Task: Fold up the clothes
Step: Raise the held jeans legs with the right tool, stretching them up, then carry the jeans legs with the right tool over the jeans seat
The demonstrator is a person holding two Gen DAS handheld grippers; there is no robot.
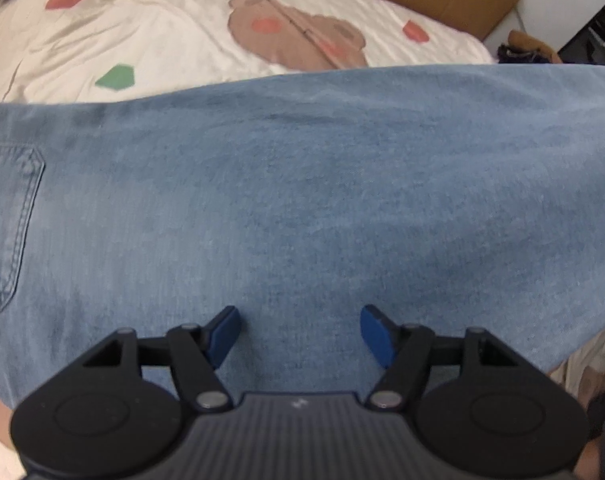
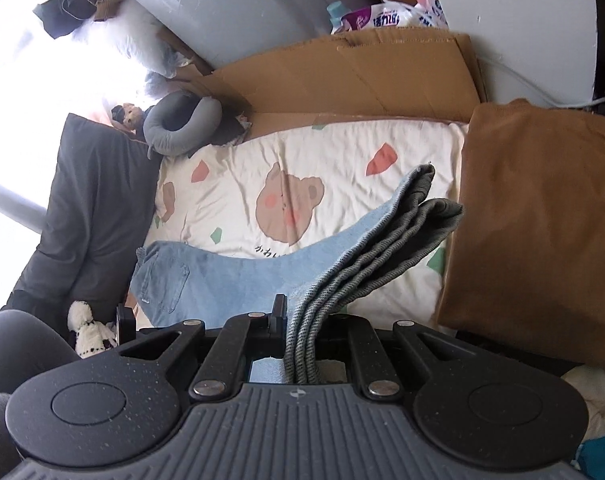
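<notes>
Left gripper (image 1: 300, 334) – jaws spread wide, nothing between them, poised over the jeans (image 1: 302, 200) lying flat across the bedsheet (image 1: 182, 40). Right gripper (image 2: 302, 320) – jaws pinched tight on the jeans' 2 stacked leg hems (image 2: 382, 252), lifted off the sheet beside a brown garment (image 2: 542, 220).

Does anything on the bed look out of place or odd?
Nothing looks damaged or spilled. The jeans lie flat under the open left tongs, while the right tongs hold the leg ends lifted off the bear-print sheet, as folding needs.
</notes>
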